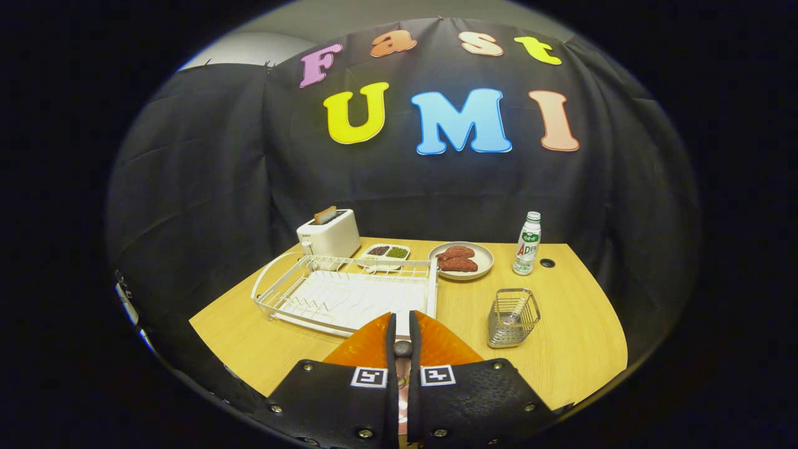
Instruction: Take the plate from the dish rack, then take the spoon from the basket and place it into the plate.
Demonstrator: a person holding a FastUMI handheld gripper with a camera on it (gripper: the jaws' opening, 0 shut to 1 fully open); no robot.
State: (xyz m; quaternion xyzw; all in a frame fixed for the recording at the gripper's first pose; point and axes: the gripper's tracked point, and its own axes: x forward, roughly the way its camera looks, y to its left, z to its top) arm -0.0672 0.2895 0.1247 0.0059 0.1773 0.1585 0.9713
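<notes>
- The orange plate (374, 346) lies under my tool (403, 330) at lower centre; a dark spoon (403, 349) shows in the narrow gap.
- My fingers are nearly closed; I cannot tell if both press the spoon.
- The wire basket (512, 317) stands right, the white dish rack (346, 292) just beyond.
- The bottle (527, 243) label is too small to read.

Black screw-studded fingers (430, 349) bear white square fiducial markers.
</notes>
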